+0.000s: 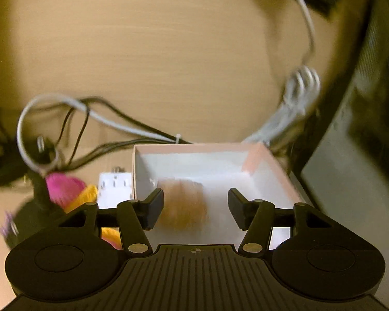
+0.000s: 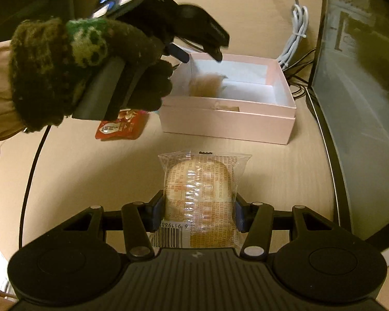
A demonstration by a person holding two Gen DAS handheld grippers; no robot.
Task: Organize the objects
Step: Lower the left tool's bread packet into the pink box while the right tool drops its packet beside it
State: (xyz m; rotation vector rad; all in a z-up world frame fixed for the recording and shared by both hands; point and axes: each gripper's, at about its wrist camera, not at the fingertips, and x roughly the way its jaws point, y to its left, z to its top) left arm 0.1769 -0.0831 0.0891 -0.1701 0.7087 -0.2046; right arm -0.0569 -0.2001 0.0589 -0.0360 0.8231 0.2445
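A pink box (image 2: 228, 123) with a white inside stands open on the wooden table. A wrapped pastry (image 1: 184, 207) lies blurred inside it, also seen in the right wrist view (image 2: 205, 85). My left gripper (image 1: 195, 207) is open above the box, with the pastry below and between its fingers. It shows in the right wrist view (image 2: 207, 46), held by a gloved hand. My right gripper (image 2: 198, 213) is shut on a second wrapped pastry (image 2: 199, 194), in front of the box.
A red snack packet (image 2: 120, 127) lies left of the box. White cable bundle (image 2: 295, 39) and black cables (image 1: 103, 119) lie behind it. A dark computer case (image 2: 363, 90) stands at the right. Pink and yellow yarn (image 1: 70, 189) and a white item (image 1: 115, 189) sit left of the box.
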